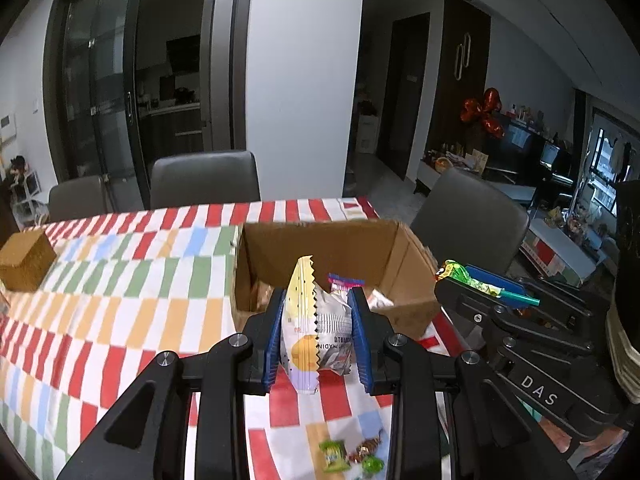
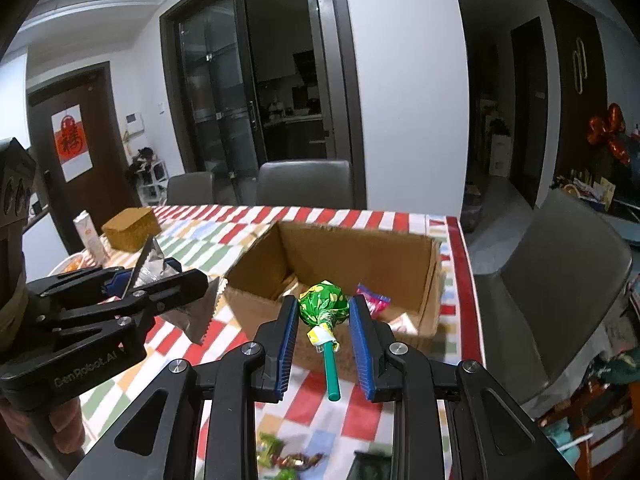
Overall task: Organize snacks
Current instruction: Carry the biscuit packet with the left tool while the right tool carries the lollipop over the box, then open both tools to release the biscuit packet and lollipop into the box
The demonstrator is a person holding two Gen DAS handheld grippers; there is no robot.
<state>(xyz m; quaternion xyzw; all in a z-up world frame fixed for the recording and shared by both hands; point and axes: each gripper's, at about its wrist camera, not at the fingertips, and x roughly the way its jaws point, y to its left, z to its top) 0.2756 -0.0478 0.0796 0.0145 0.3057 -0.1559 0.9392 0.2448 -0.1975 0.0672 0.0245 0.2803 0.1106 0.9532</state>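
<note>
Gripping a crinkly white-and-yellow snack packet [image 1: 316, 328] in my left gripper [image 1: 317, 334] and a green-wrapped lollipop [image 2: 323, 304] in my right gripper [image 2: 324, 336], just short of the open brown cardboard box [image 1: 396, 248], I judge the loosely pinched lollipop could twist free.

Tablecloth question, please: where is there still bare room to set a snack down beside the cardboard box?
The widest free patch of tablecloth lies between the cardboard box and the brown block. It is crowded near the loose candies and where the left gripper holds snack packets and the right gripper a lollipop.
</note>
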